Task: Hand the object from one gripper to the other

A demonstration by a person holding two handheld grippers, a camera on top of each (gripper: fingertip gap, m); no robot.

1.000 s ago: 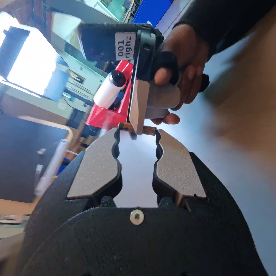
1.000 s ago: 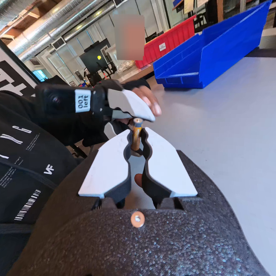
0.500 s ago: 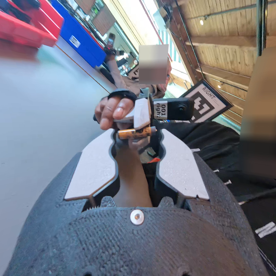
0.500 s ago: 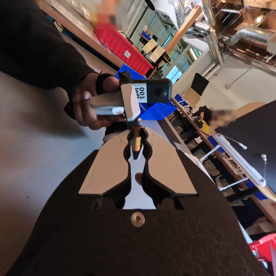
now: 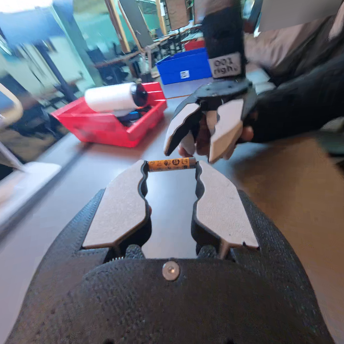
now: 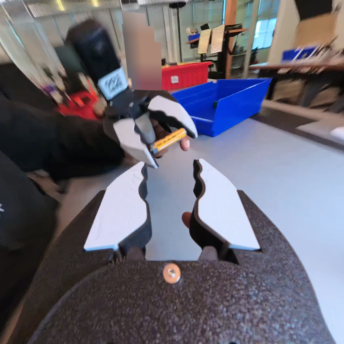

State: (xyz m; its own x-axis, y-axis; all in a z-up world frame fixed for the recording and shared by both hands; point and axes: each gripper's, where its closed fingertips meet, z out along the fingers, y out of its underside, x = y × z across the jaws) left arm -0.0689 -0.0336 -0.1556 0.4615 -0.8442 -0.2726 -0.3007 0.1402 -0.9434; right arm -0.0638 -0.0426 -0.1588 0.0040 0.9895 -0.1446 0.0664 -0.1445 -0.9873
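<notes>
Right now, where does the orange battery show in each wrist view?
Left wrist view: the battery lies crosswise at picture centre, clamped end to end between the left gripper fingertips.
Right wrist view: the battery sits upper centre, slanted, in the far left gripper.
Shared landmark: the blue bin on the grey table.

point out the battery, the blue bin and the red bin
battery (image 5: 171, 164), left wrist view, middle of its orange body
blue bin (image 6: 240, 109), right wrist view, near side wall
red bin (image 5: 104, 126), left wrist view, front wall
</notes>
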